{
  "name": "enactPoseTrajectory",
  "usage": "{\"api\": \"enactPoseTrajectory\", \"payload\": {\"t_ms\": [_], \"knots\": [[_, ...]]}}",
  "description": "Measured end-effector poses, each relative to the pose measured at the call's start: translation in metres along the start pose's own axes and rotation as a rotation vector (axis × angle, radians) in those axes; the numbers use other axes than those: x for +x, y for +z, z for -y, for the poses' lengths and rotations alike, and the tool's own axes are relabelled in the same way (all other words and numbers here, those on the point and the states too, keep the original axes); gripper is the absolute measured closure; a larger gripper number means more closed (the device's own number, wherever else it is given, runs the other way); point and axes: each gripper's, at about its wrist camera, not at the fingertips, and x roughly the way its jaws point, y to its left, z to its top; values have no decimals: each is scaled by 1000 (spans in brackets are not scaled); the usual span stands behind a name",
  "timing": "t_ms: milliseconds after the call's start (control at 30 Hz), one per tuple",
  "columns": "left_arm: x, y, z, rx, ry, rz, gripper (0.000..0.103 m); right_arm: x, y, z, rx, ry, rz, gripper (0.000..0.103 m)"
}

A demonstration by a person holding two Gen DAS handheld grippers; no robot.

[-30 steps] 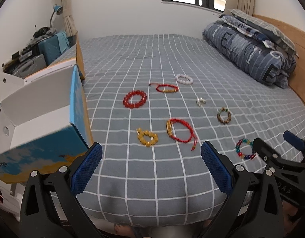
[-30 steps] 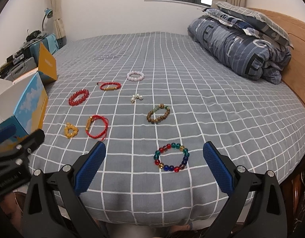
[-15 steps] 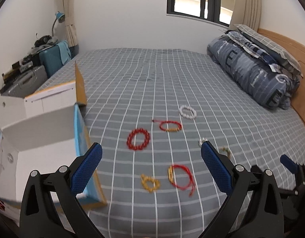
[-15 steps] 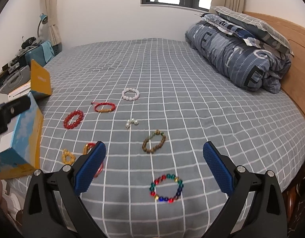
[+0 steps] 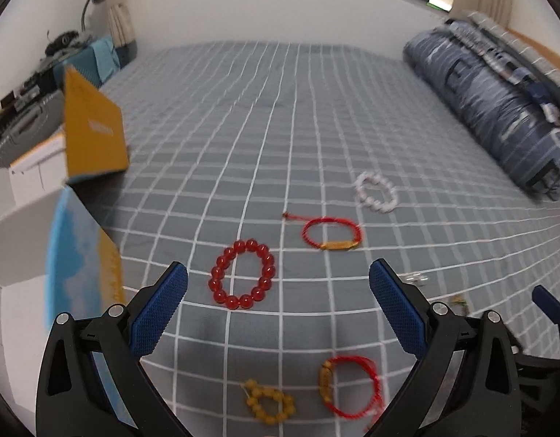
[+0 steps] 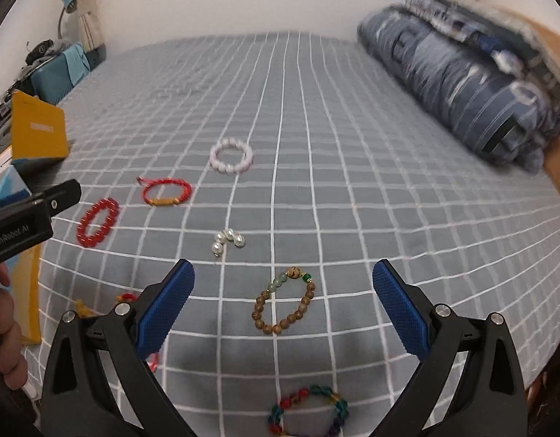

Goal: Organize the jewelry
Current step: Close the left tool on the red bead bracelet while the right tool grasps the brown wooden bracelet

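We see our left gripper (image 5: 278, 278) spread wide and empty above the grey checked bedsheet (image 5: 243, 138), a red round-bead bracelet (image 5: 242, 279) lying between its fingers. Our right gripper (image 6: 282, 278) gapes wide too, over a brown wooden-bead bracelet (image 6: 284, 301). Left of the red bracelet stands an open blue-and-yellow cardboard box (image 5: 81, 251).

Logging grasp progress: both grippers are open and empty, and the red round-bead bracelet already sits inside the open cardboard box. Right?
Not quite. Both grippers are open and empty, but the red round-bead bracelet lies on the grey checked bedsheet, beside the open cardboard box. The left wrist view shows it.
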Motion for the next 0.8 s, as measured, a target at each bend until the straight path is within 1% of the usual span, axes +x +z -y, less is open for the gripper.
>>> {"api": "enactPoseTrajectory", "payload": {"t_ms": [100,167,233,333,367,500,667,800], "knots": [[34,-1,-8,-26,11,-73,6,29,-4,4,7,12,-66,9],[49,-2,-12,-31,25,-98,6,42,-6,4,7,28,-99,9],[64,-3,-14,-20,56,-116,6,53,-9,2,3,36,-125,9],[79,-6,-22,-32,83,-145,6,66,-13,0,-7,30,-155,9],[83,-6,-24,-35,90,-153,6,70,-13,0,12,20,-200,9],[102,-6,-36,-69,81,-198,6,79,-15,1,27,12,-217,9],[111,-6,-39,-81,74,-201,6,86,-16,7,58,45,-246,9],[115,-6,-38,-77,82,-202,5,90,-15,10,65,51,-261,12]]}}
